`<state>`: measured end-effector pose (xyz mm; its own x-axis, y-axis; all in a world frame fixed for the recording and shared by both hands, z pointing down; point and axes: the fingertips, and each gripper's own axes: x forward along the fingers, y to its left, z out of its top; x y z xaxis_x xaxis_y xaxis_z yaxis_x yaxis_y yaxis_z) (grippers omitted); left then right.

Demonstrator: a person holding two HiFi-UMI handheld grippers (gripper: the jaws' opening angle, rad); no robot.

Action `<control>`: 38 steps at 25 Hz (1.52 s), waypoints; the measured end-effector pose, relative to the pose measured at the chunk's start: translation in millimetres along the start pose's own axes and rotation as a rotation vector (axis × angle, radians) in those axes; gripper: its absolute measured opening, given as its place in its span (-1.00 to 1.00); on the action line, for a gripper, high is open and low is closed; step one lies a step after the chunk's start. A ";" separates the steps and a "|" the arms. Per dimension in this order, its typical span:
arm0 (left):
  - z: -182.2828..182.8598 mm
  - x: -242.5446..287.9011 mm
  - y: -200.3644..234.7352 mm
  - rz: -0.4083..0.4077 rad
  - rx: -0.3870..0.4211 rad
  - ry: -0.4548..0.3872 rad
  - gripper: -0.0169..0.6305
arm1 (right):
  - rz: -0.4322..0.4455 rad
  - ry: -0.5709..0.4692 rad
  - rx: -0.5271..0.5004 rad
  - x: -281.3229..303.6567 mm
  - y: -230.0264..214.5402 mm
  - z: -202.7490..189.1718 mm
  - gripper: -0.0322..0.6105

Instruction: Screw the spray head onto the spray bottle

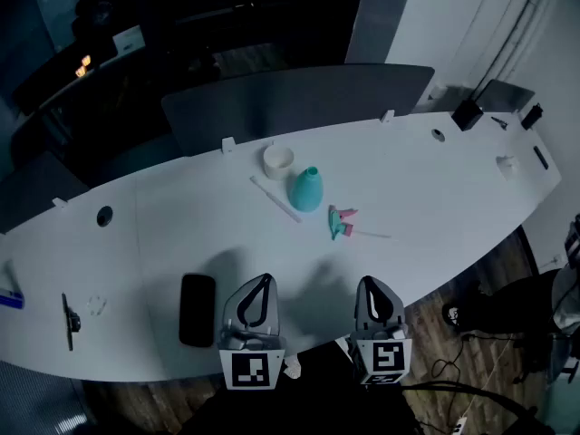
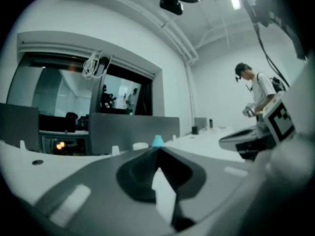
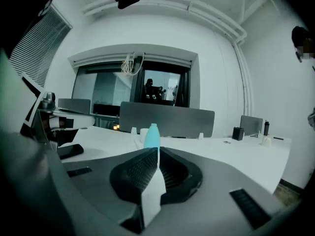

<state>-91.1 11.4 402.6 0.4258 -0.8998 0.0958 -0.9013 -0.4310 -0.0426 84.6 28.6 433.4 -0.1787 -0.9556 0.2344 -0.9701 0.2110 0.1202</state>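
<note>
White counter (image 1: pixel 435 193), teal spray bottle (image 1: pixel 306 189) upright near its middle, spray head (image 1: pixel 343 223) lying just beside it, left claw (image 1: pixel 262 279) and right claw (image 1: pixel 372 282) at the near edge — both pressed together, empty, well apart from bottle and head

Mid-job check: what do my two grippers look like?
Both match: the left gripper and right gripper have pale grey tongs tapering to a rounded tip around a dark teardrop hollow. Each carries a white cube with black square markers at its rear: left cube, right cube.
</note>
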 end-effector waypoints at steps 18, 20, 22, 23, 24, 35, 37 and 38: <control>-23.6 84.2 -30.6 0.203 0.065 0.179 -0.93 | 0.522 0.363 -0.722 139.4 -53.3 -80.4 -0.50; -24.9 81.4 -27.1 0.218 0.062 0.198 -0.93 | 0.557 0.400 -0.703 145.3 -52.5 -91.6 -0.50; -23.7 78.5 -22.0 0.233 0.055 0.207 -0.93 | 0.567 0.428 -0.694 148.2 -52.4 -99.6 -0.51; -22.7 77.7 -18.0 0.238 0.056 0.212 -0.93 | 0.566 0.435 -0.690 149.5 -51.6 -102.0 -0.51; -21.6 77.3 -13.6 0.243 0.058 0.216 -0.93 | 0.564 0.440 -0.679 150.0 -50.4 -103.2 -0.51; -19.9 91.9 -4.8 0.142 -0.108 0.176 -0.93 | 0.576 0.281 -0.136 140.8 -34.6 -53.6 -0.82; -22.8 97.9 -10.4 0.039 -0.272 0.169 -0.92 | 0.589 0.136 -0.017 131.0 -28.4 -17.9 -0.82; -24.9 101.5 -14.6 -0.027 -0.375 0.168 -0.58 | 0.595 0.071 0.003 125.5 -23.4 -2.0 -0.82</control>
<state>-36.7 -71.9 437.7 0.4587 -0.8514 0.2542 -0.8697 -0.3715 0.3249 85.2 -95.9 462.0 -0.6801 -0.6573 0.3247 -0.7072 0.7050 -0.0540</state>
